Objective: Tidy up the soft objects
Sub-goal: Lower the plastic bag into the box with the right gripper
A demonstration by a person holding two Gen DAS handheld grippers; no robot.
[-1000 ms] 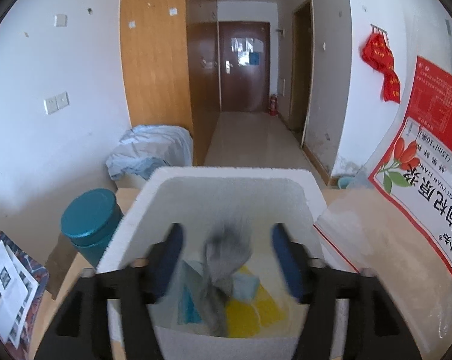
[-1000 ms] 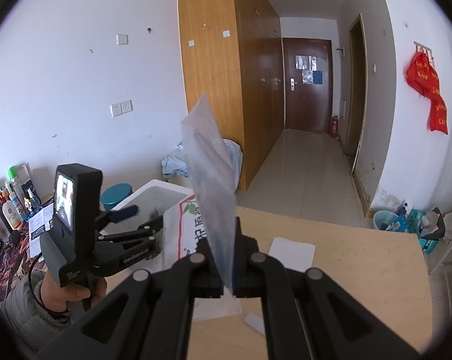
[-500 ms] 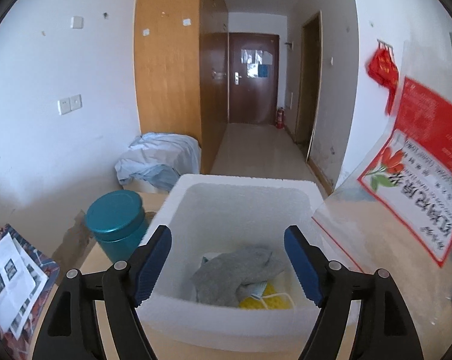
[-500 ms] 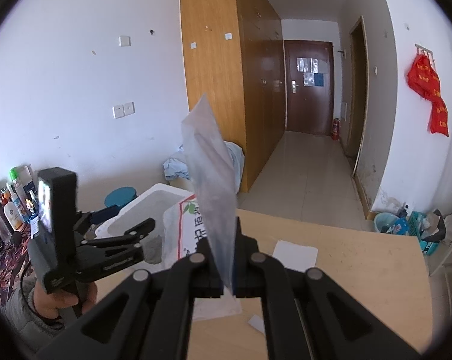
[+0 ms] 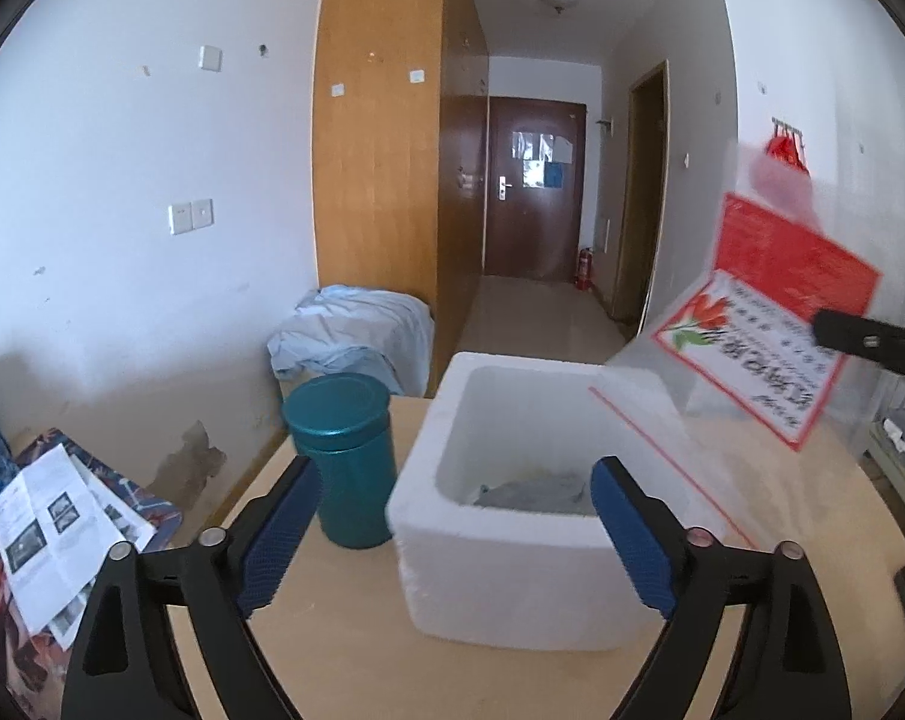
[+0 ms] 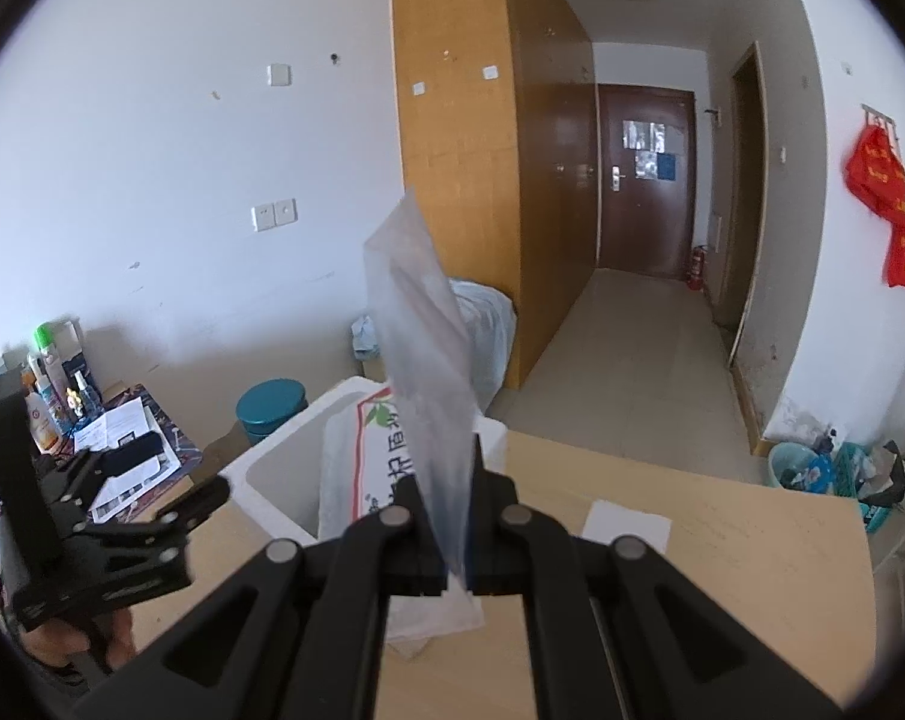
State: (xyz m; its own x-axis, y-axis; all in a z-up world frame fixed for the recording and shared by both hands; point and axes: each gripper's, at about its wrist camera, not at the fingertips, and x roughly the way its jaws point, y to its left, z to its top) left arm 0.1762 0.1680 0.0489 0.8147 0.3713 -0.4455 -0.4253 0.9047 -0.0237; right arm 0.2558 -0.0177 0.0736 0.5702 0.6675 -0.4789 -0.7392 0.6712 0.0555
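A white foam box (image 5: 512,540) stands on the wooden table and holds a grey cloth (image 5: 530,489); it also shows in the right wrist view (image 6: 284,474). My left gripper (image 5: 452,534) is open and empty, in front of the box and a little above the table. My right gripper (image 6: 452,546) is shut on a clear plastic bag with a red and white label (image 6: 422,360), holding it upright beside the box. The bag also shows in the left wrist view (image 5: 770,324).
A teal canister (image 5: 341,456) stands left of the box. Papers and a magazine (image 5: 56,522) lie at the far left. A white sheet (image 6: 626,525) lies on the table. Bottles (image 6: 50,384) stand by the wall. Crumpled blue bedding (image 5: 356,330) lies behind.
The grey cloth dropped from my left gripper into the box. My left gripper then pulled back and away from the box. The right gripper kept holding the bag.
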